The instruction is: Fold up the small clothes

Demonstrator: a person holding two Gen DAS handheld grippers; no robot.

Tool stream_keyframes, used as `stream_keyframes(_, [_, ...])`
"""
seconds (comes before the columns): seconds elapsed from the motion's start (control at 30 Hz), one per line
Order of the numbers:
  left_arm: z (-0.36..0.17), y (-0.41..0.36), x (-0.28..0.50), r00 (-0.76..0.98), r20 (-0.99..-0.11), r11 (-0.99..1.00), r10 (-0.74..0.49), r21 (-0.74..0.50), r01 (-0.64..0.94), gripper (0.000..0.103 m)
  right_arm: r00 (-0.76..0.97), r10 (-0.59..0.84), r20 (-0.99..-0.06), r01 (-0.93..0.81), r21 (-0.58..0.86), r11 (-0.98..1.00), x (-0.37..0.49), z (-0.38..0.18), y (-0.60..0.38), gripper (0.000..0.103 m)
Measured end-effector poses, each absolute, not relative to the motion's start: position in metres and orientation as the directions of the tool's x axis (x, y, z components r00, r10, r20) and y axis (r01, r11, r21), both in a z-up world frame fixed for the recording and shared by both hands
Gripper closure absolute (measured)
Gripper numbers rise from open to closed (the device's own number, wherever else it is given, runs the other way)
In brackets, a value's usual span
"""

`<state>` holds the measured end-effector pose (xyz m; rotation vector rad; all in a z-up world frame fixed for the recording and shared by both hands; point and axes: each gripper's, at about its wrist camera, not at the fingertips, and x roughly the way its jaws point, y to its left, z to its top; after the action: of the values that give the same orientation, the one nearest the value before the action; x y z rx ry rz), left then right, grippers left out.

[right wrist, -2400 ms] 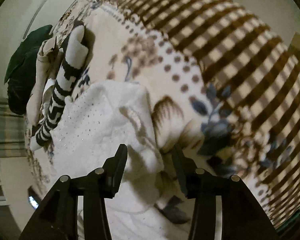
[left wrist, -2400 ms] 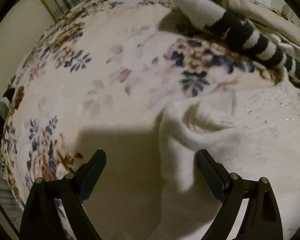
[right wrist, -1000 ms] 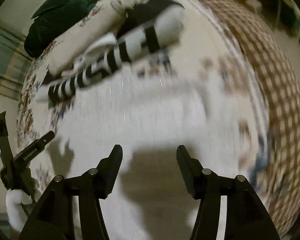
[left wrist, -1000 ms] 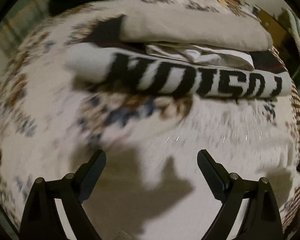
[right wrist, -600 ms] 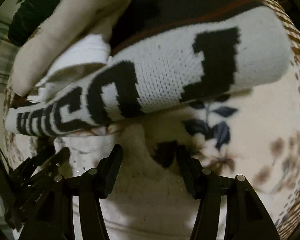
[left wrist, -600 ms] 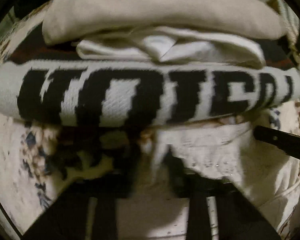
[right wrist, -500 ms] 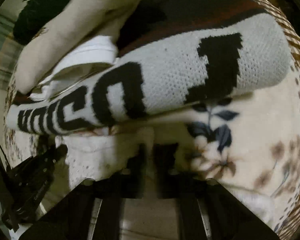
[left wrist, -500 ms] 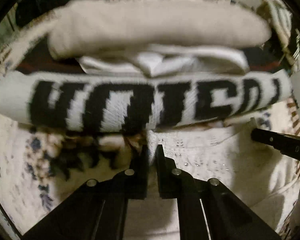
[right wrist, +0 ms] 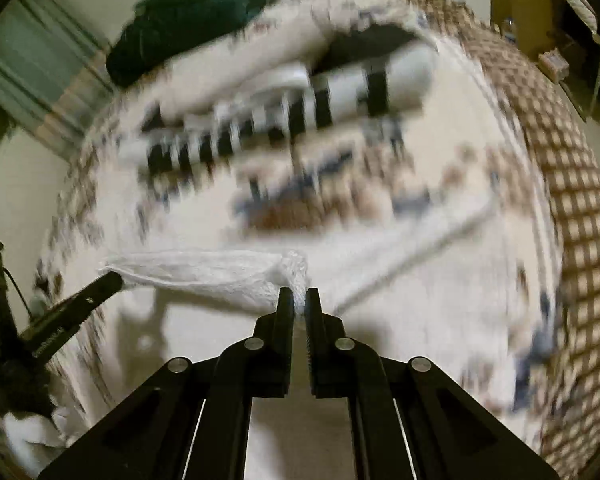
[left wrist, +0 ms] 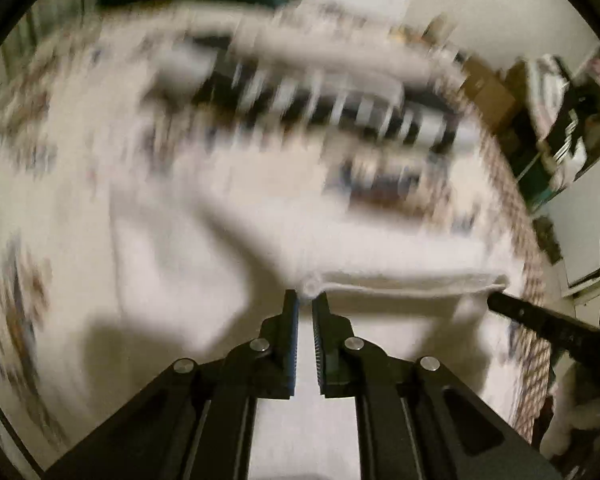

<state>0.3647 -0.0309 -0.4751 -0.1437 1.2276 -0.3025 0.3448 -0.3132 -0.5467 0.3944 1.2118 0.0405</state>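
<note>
Bedspread: floral blanket [right wrist: 440, 184] with a brown checked border covers the bed.
Left gripper [left wrist: 305, 300]: jaws pinched on one corner of the white garment [left wrist: 400, 280].
Right gripper [right wrist: 295, 296]: clamped on the other corner; the edge stretches between them above the blanket.
Beyond: black-and-white knit roll [right wrist: 320, 108], blurred.
Far: dark green cushion [right wrist: 196, 12], pale walls.

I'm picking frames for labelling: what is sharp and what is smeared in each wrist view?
Left wrist view: left gripper and pinched white garment edge sharp, bedspread and striped knit motion-smeared. Right wrist view: right gripper crisp, background likewise streaked; both fisheye-bent, dim.
</note>
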Motion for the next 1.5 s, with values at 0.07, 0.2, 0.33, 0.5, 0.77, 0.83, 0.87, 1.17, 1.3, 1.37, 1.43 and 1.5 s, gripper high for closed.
stream_keyframes(0.07, [-0.494, -0.022, 0.353, 0.221, -0.928, 0.954, -0.299, -0.287, 0.086, 0.096, 0.26, 0.239, -0.936, 0.196, 0.293, 0.936, 0.33, -0.573, -0.314, 0.096])
stream_keyframes(0.2, [-0.499, 0.005, 0.343, 0.197, -0.926, 0.941, -0.322, -0.336, -0.041, 0.075, 0.215, 0.284, -0.934, 0.28, 0.338, 0.899, 0.309, -0.58, -0.337, 0.095])
stream_keyframes(0.33, [-0.486, 0.018, 0.373, 0.26, -0.882, 0.89, -0.392, -0.435, -0.136, 0.059, 0.306, 0.35, -0.885, 0.381, 0.451, 0.807, 0.316, -0.562, -0.358, 0.052])
stream_keyframes(0.5, [-0.501, -0.001, 0.437, 0.239, -0.863, 0.847, -0.445, -0.492, -0.201, 0.059, 0.33, 0.391, -0.859, 0.46, 0.508, 0.728, 0.356, -0.58, -0.356, 0.052])
stream_keyframes(0.77, [-0.518, -0.047, 0.463, 0.226, -0.913, 0.925, -0.339, -0.368, -0.1, 0.097, 0.305, 0.377, -0.874, 0.526, 0.485, 0.699, 0.386, -0.613, -0.336, 0.094])
stream_keyframes(0.83, [-0.505, -0.047, 0.451, 0.282, -0.895, 0.921, -0.345, -0.381, -0.083, 0.098, 0.333, 0.354, -0.874, 0.504, 0.482, 0.717, 0.383, -0.602, -0.333, 0.095])
stream_keyframes(0.87, [-0.5, -0.046, 0.443, 0.296, -0.89, 0.919, -0.347, -0.385, -0.082, 0.098, 0.343, 0.35, -0.872, 0.491, 0.484, 0.725, 0.38, -0.596, -0.333, 0.095])
stream_keyframes(1.17, [-0.537, -0.029, 0.405, 0.199, -0.908, 0.903, -0.369, -0.401, -0.154, 0.096, 0.257, 0.304, -0.917, 0.475, 0.394, 0.787, 0.356, -0.614, -0.344, 0.096])
stream_keyframes(1.3, [-0.532, -0.028, 0.414, 0.196, -0.903, 0.904, -0.383, -0.41, -0.121, 0.093, 0.233, 0.301, -0.925, 0.451, 0.377, 0.809, 0.36, -0.619, -0.339, 0.09])
stream_keyframes(1.37, [-0.52, -0.024, 0.411, 0.211, -0.897, 0.903, -0.389, -0.416, -0.105, 0.084, 0.247, 0.295, -0.923, 0.446, 0.378, 0.811, 0.358, -0.612, -0.337, 0.078])
stream_keyframes(1.43, [-0.508, -0.02, 0.408, 0.226, -0.911, 0.924, -0.346, -0.372, -0.088, 0.055, 0.274, 0.279, -0.92, 0.439, 0.378, 0.815, 0.35, -0.598, -0.335, 0.057])
stream_keyframes(1.5, [-0.499, -0.016, 0.406, 0.244, -0.911, 0.931, -0.331, -0.358, -0.073, 0.017, 0.292, 0.244, -0.925, 0.436, 0.356, 0.827, 0.339, -0.582, -0.332, 0.041])
